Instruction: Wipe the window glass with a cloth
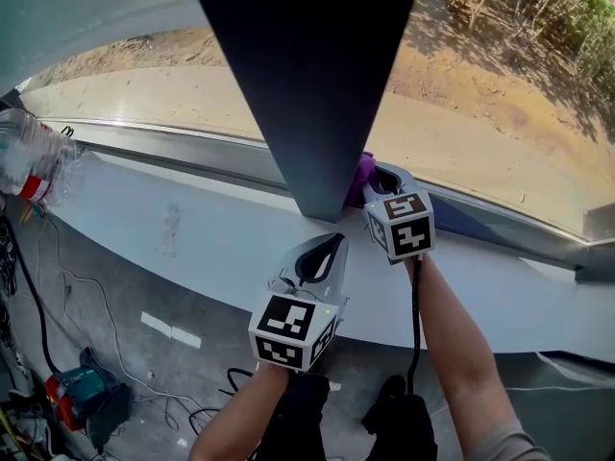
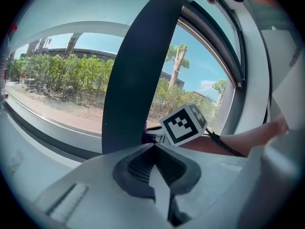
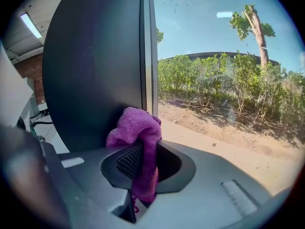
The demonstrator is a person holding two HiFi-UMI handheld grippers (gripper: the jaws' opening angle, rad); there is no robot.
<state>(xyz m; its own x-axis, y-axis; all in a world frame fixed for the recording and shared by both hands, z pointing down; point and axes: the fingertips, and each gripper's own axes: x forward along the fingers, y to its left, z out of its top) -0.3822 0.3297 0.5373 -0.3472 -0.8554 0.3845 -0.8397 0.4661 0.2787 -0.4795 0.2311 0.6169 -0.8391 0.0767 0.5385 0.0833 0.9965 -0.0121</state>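
A purple cloth (image 3: 138,130) is bunched between the jaws of my right gripper (image 3: 143,149), which is shut on it. The cloth's top touches the dark window post (image 3: 95,66) right beside the window glass (image 3: 228,80). In the head view the right gripper (image 1: 375,174) holds the cloth (image 1: 362,175) at the foot of the post (image 1: 307,84), just above the sill. My left gripper (image 1: 336,242) hovers over the white sill (image 1: 192,229), nearer me and left of the right one, shut with nothing in it. Its own view shows the closed jaws (image 2: 155,159) and the right gripper's marker cube (image 2: 183,124).
A clear plastic bottle (image 1: 27,157) stands at the sill's far left. Below the sill, cables and a teal and red tool (image 1: 72,397) lie on the floor. The grey window frame (image 1: 500,224) runs along the bottom of the glass. A person's forearm (image 2: 248,137) crosses the left gripper view.
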